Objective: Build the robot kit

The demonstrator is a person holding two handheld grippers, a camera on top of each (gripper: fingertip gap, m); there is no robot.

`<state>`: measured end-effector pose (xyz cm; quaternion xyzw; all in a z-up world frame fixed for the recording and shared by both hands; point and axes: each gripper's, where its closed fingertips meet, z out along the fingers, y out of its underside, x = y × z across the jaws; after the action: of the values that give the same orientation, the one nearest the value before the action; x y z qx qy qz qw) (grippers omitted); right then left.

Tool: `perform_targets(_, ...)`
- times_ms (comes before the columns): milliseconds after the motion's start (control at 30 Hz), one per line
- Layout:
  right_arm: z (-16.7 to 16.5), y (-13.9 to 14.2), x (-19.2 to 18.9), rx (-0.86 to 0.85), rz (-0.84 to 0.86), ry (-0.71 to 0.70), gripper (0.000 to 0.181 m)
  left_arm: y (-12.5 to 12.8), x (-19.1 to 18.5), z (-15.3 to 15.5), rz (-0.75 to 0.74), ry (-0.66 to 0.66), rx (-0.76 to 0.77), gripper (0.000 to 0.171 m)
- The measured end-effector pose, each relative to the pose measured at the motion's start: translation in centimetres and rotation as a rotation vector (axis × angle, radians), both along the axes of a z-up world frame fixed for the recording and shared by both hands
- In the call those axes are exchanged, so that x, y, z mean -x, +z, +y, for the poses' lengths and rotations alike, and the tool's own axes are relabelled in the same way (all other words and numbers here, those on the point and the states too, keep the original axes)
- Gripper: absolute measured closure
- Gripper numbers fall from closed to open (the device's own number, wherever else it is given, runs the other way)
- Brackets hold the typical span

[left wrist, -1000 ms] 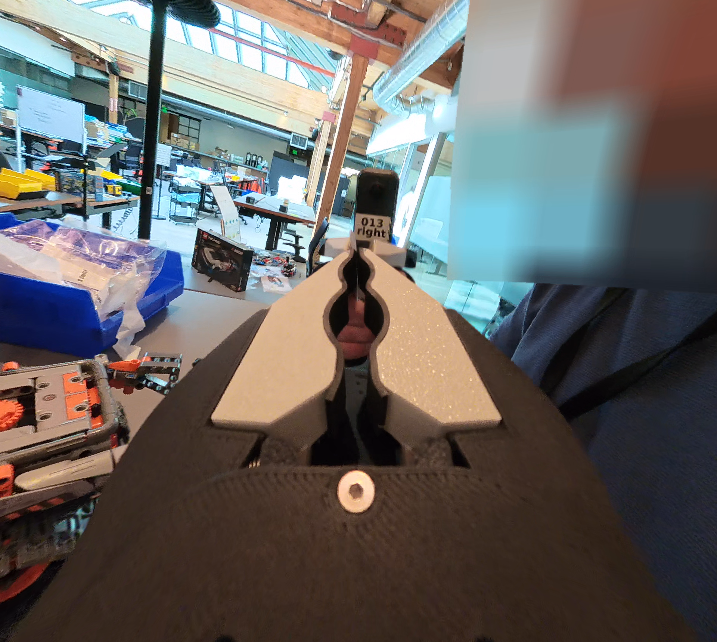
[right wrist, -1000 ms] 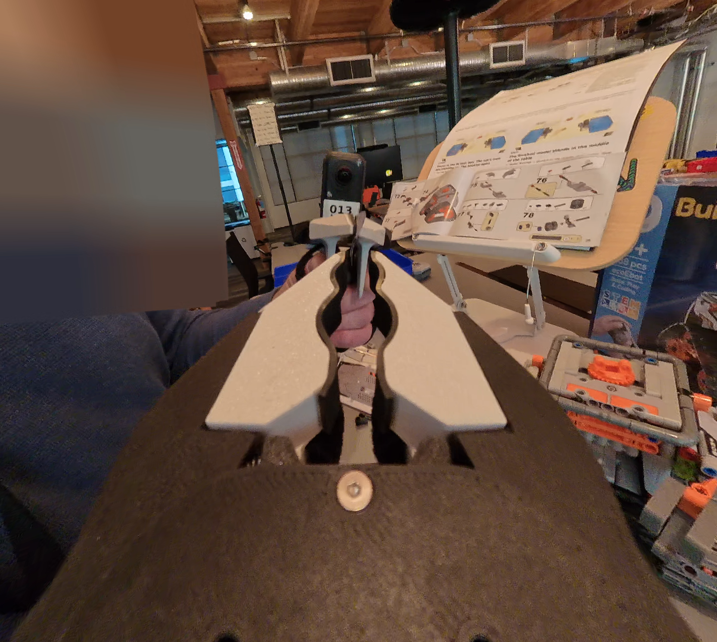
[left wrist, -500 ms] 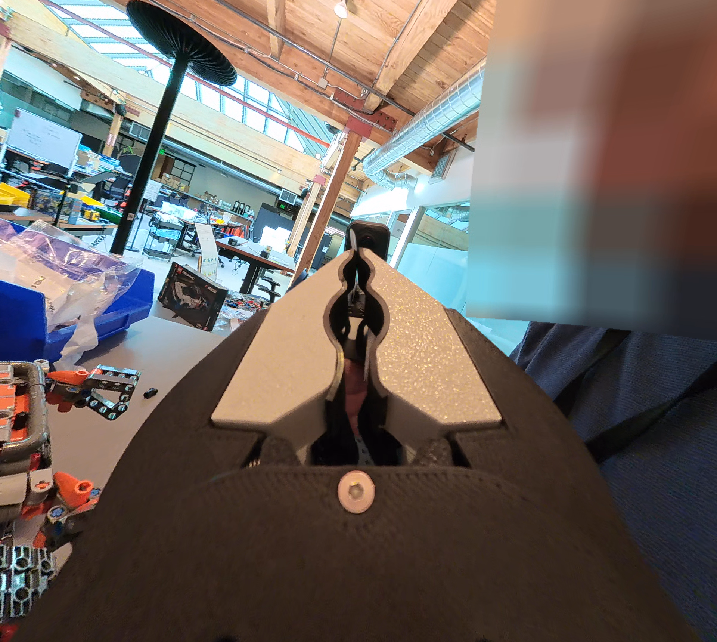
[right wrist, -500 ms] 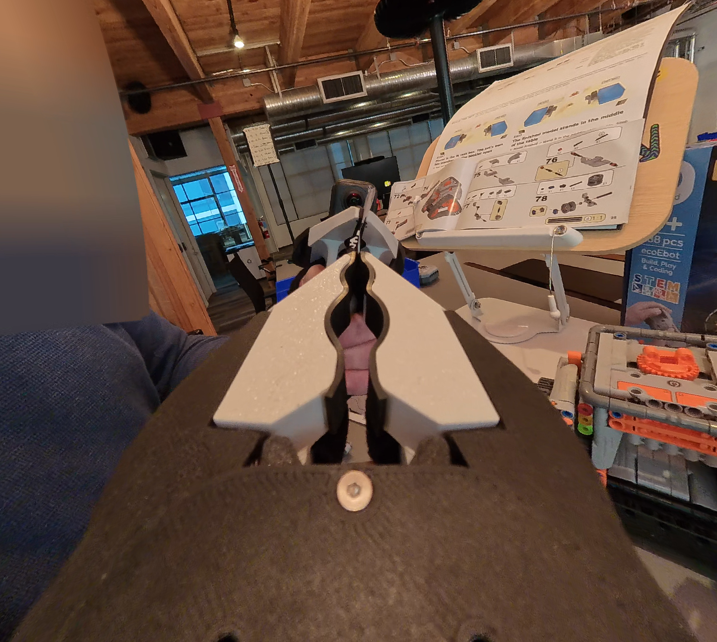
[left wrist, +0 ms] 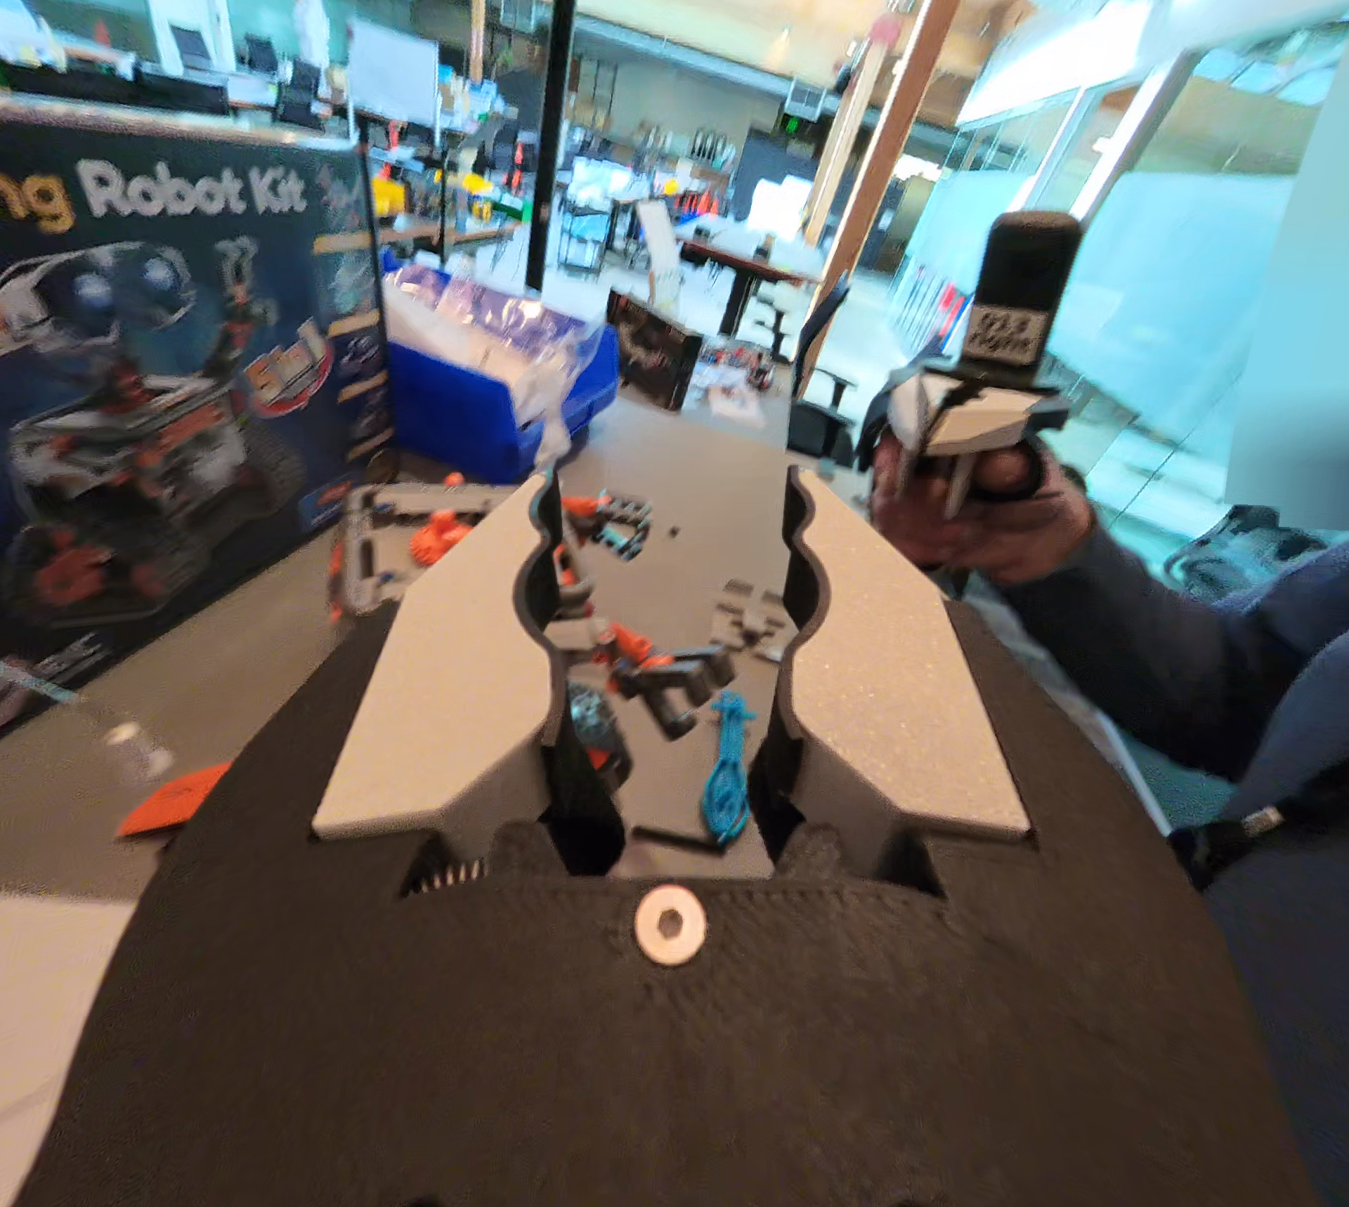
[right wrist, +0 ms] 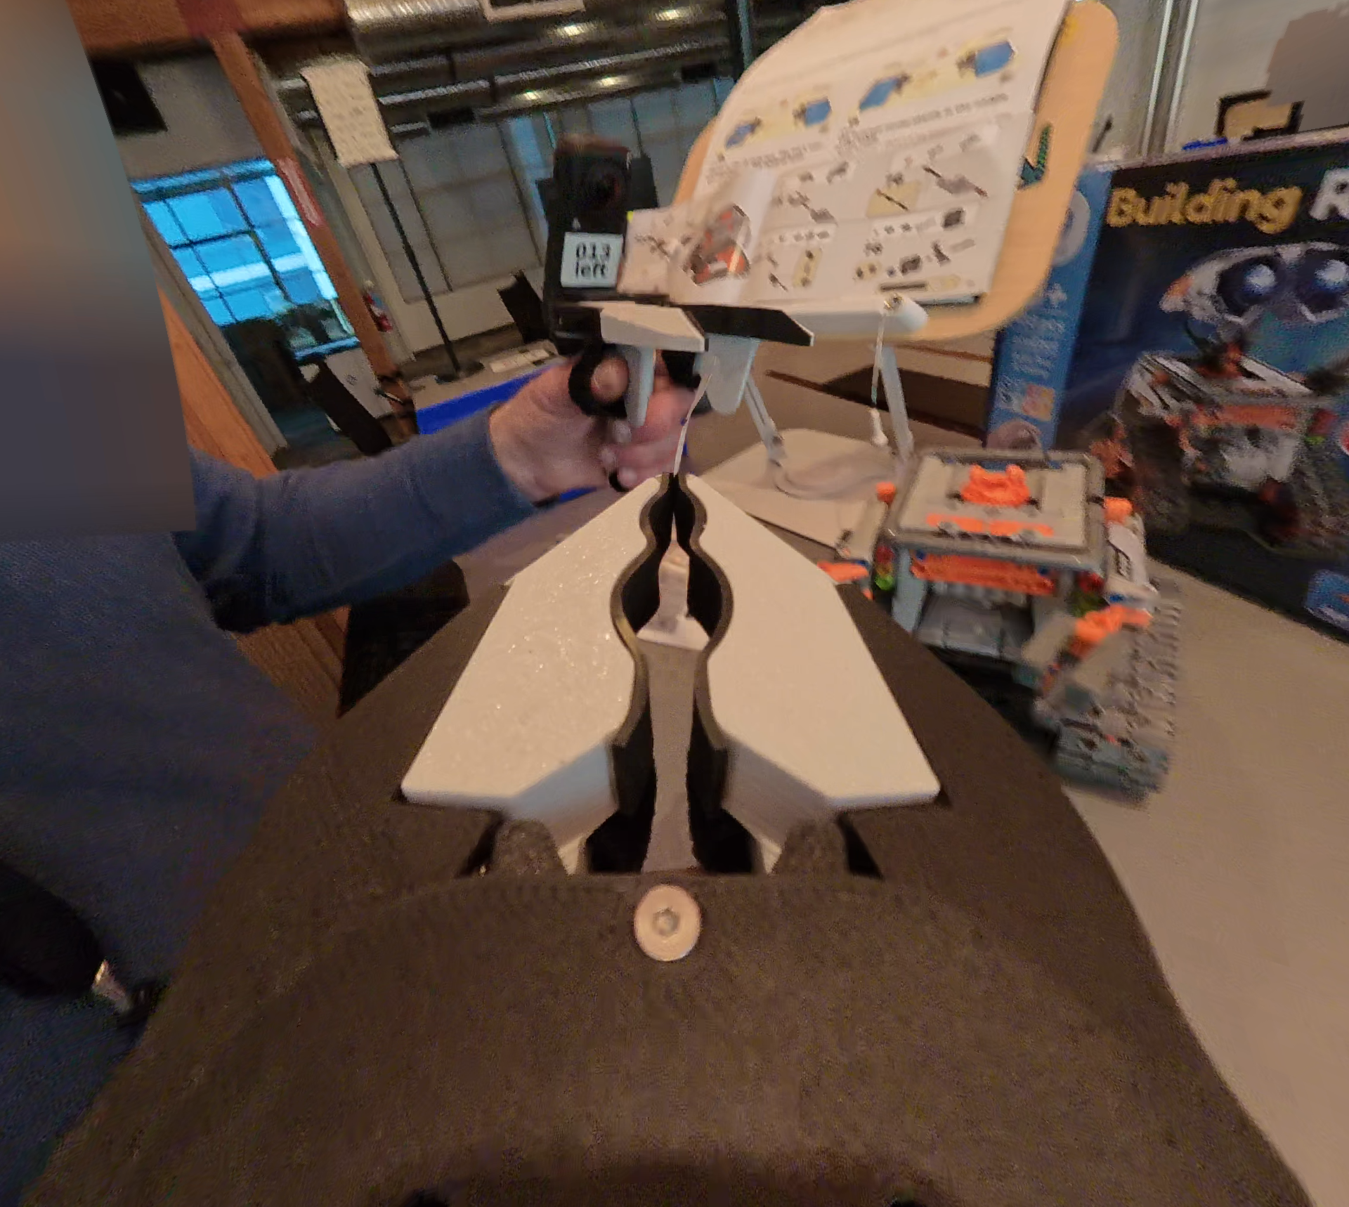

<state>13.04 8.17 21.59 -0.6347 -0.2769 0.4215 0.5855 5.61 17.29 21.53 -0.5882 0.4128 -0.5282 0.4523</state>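
Observation:
My left gripper (left wrist: 671, 478) is open and empty, its fingers wide apart above loose orange, black and grey building pieces (left wrist: 657, 668) and a blue cord piece (left wrist: 730, 763) on the grey table (left wrist: 701, 464). My right gripper (right wrist: 672, 483) is shut on a thin white strip (right wrist: 692, 420) that rises from its tips towards the left gripper (right wrist: 682, 362). A hand holds that left gripper open, just above and beyond the strip. In the left wrist view the right gripper (left wrist: 942, 413) is held up at the right, with its fingers together.
A grey and orange tracked robot model (right wrist: 1007, 559) stands on the table, right of my right gripper. Behind it are a dark kit box (right wrist: 1241, 332) and an open instruction booklet (right wrist: 876, 150) on a stand. A blue bin (left wrist: 482, 405) with plastic bags sits at the back.
My left gripper has opened and tipped down from the ceiling towards the table. The two grippers, tip to tip before, have drawn apart. The right gripper stays shut.

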Motion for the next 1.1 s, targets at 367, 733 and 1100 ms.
perform_targets(367,-1.0,-3.1,-3.0,0.074,-0.070,-0.007,0.181,-10.3,-0.9,5.3,0.259,-0.086,0.260,0.084)
perform_targets(733,-1.8,-4.4,-4.7,0.121,-0.086,0.022,0.181,-13.7,-1.8,2.0,0.415,-0.131,0.218,0.097)
perform_targets(1100,-3.0,-4.4,-5.5,0.165,-0.138,0.177,0.181,-11.4,-3.2,-4.4,0.341,-0.186,0.225,0.102)
